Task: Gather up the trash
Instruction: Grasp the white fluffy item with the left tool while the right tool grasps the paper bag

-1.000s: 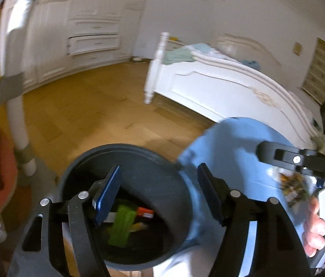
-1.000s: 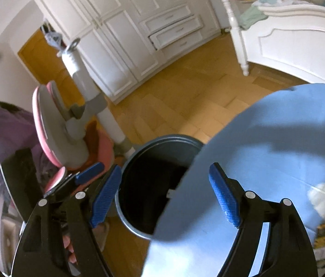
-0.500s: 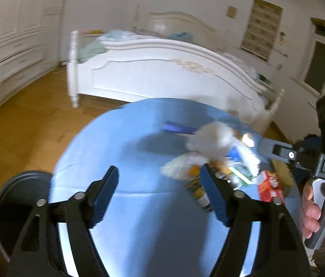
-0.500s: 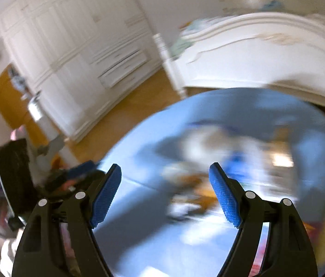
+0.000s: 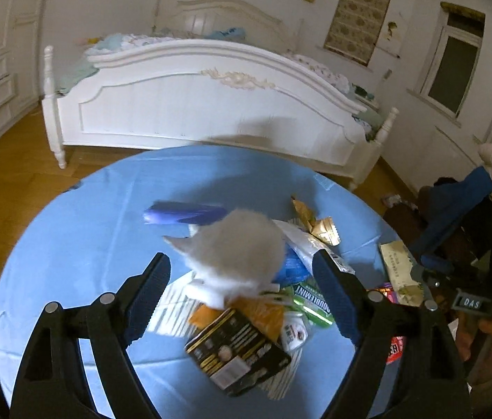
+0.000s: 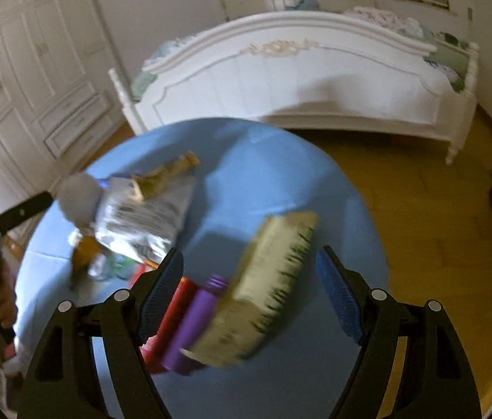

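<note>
Both grippers have swung from the dark round bin to the blue round bench [image 5: 71,244]. The left gripper [image 5: 242,296], jaws just opened and empty, hangs over the white crumpled tissue [image 5: 235,255]; the right gripper [image 6: 249,289], released, over the pale green-printed packet [image 6: 267,279]. Next pickup can begin.

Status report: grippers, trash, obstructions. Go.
Left gripper open, empty, over the trash pile. Right gripper open, empty, over the tan packet. Nothing blocking.

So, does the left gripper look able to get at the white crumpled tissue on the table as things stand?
Probably yes. The left gripper has open, empty jaws, and the white crumpled tissue sits on top of the wrapper pile just ahead, with nothing over it.
</note>
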Available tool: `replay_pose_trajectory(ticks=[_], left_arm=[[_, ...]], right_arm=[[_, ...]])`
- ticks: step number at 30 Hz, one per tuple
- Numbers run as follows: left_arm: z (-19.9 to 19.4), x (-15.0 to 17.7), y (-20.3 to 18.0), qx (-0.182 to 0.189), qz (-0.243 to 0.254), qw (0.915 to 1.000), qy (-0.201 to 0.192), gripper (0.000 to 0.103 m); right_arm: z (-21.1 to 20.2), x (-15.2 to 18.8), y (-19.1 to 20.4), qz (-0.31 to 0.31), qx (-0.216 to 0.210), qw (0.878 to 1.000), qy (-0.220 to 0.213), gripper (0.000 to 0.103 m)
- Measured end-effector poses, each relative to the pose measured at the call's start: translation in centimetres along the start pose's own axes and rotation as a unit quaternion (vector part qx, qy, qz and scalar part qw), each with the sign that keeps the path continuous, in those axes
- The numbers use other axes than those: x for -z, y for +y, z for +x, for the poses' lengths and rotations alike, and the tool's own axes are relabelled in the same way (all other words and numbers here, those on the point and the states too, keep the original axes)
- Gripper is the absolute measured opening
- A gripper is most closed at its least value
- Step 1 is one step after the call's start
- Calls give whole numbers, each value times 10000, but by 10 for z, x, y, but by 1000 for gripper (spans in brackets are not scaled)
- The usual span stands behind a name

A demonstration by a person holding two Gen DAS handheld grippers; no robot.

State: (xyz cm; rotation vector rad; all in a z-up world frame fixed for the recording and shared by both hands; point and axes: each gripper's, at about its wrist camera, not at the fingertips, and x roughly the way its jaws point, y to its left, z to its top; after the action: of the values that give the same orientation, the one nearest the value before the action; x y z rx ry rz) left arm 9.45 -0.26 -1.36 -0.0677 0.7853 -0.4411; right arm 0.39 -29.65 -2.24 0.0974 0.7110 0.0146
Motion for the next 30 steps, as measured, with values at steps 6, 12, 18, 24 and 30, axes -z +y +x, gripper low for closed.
replay_pose_trajectory(ticks=[6, 12, 18, 24, 30], left_arm=[[25, -4, 7, 40, -217, 9995, 210, 82], [38, -4, 11, -2, -296, 9992, 277, 59], [34, -2, 12, 69, -281, 9993, 232, 41], [-2, -1, 9, -37, -235, 9993, -287, 40], [-54, -1, 1, -23, -122, 9968, -787, 40]], right_arm=[[17, 6, 2, 42, 17, 9998, 219, 64], [28, 8, 3, 59, -18, 9996, 288, 36], [20, 8, 8, 42, -127, 9998, 121, 21], [-5, -2, 17, -40, -270, 9989, -377, 11], [-24, -15, 40, -239, -535, 9959, -684, 10]])
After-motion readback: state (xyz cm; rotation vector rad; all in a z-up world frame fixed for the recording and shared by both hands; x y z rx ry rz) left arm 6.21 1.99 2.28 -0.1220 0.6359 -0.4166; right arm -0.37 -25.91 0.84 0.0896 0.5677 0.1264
